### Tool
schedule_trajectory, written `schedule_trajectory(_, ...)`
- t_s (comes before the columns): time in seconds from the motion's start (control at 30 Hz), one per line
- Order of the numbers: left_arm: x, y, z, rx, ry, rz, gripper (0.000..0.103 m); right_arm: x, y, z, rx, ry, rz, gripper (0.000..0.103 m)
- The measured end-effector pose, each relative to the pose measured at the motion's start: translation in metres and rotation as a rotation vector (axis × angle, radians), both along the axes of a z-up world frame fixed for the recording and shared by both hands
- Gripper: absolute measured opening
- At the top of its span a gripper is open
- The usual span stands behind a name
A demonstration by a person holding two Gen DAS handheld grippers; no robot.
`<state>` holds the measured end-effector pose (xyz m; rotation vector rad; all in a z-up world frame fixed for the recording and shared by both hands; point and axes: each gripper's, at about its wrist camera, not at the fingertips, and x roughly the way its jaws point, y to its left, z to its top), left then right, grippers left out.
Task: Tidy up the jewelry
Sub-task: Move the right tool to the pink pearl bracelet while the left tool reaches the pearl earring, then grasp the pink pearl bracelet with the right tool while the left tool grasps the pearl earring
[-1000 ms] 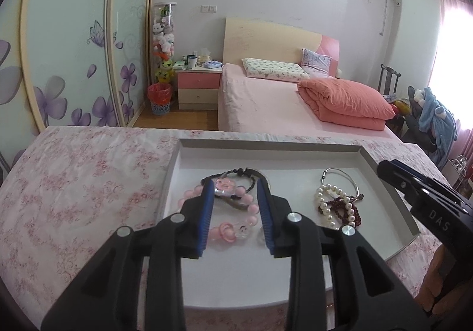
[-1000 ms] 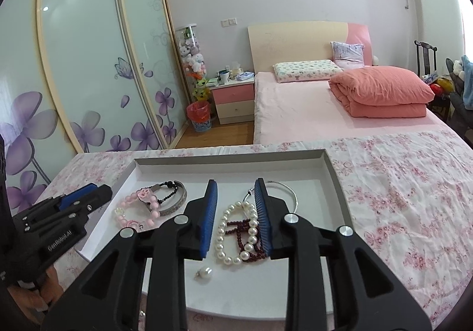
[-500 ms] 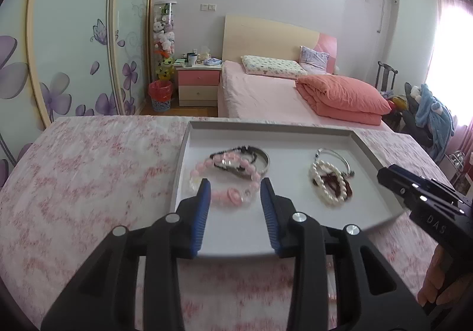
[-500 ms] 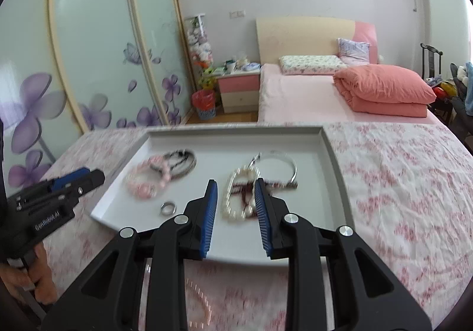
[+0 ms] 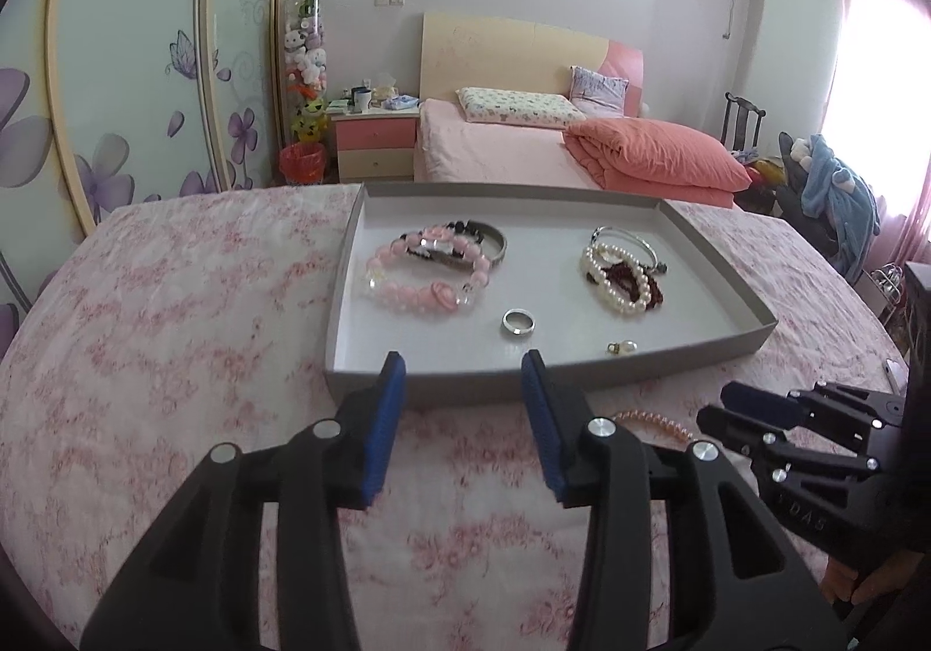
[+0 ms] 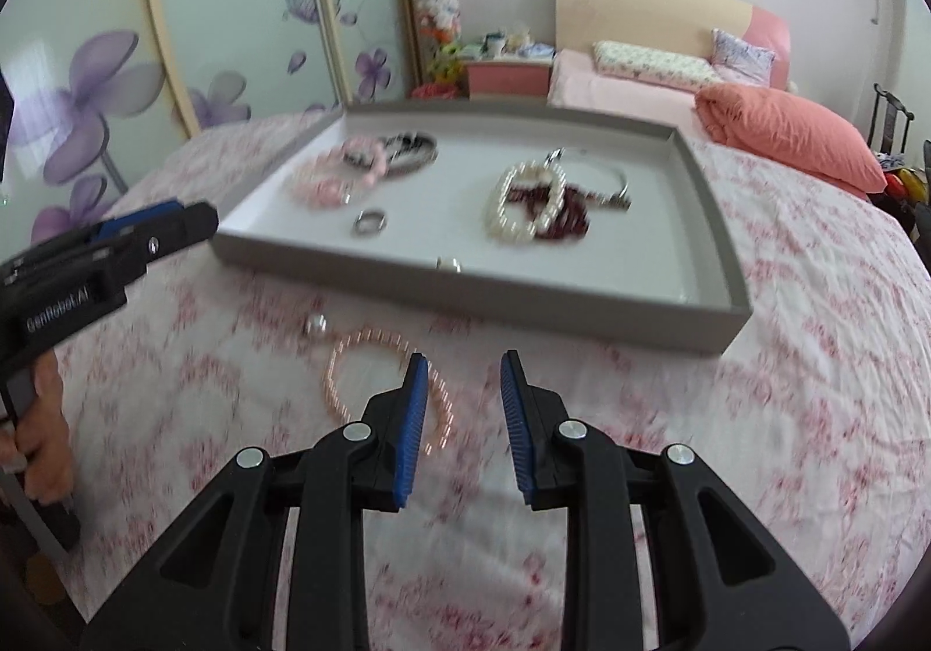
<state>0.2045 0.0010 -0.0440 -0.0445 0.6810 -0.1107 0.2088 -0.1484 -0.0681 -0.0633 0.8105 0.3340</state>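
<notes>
Your left gripper (image 5: 462, 369), jaws opening and empty, hangs at lower centre before the tray (image 5: 372, 377), while your right gripper (image 6: 464, 369), slightly parted and empty, hovers beside the pink bead bracelet (image 6: 349, 354) at frame centre.

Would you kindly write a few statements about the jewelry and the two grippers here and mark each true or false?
1. A silver ring lies inside the grey tray. True.
2. The pink bead strand lies in the tray. False: it lies on the floral cloth in front of the tray.
3. The right gripper holds the pearl bracelet. False: nothing is between its fingers; the bracelet lies in the tray.
4. The left gripper holds nothing. True; its jaws are opening.
</notes>
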Motion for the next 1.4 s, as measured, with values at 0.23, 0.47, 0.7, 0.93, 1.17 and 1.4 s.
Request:
schedule_trajectory(0.23, -0.003, 0.011, -0.011, -0.001, 0.032, 0.027, 0.042, -0.006, 0.009, -0.005, -0.027, 0.027, 0.032, 0.025)
schedule_trajectory(0.47, -0.003, 0.007, -0.013, 0.006, 0.039, 0.012, 0.046, -0.005, 0.015, -0.013, -0.077, 0.052, 0.04, 0.013)
schedule_trajectory(0.7, -0.002, -0.008, -0.015, 0.015, 0.046, -0.034, 0.051, -0.004, -0.003, -0.012, -0.084, 0.054, -0.024, 0.007)
schedule_trajectory(0.93, 0.0, -0.034, -0.019, 0.053, 0.066, -0.115, 0.056, -0.001, -0.04, -0.012, -0.091, 0.054, -0.144, 0.007)
schedule_trajectory(1.17, 0.013, -0.058, -0.034, 0.112, 0.134, -0.16, 0.056, -0.004, -0.051, -0.014, -0.078, 0.054, -0.161, 0.007)
schedule_trajectory(1.4, 0.028, -0.067, -0.053, 0.127, 0.208, -0.154, 0.05, -0.004, -0.054, -0.014, -0.056, 0.061, -0.158, 0.007)
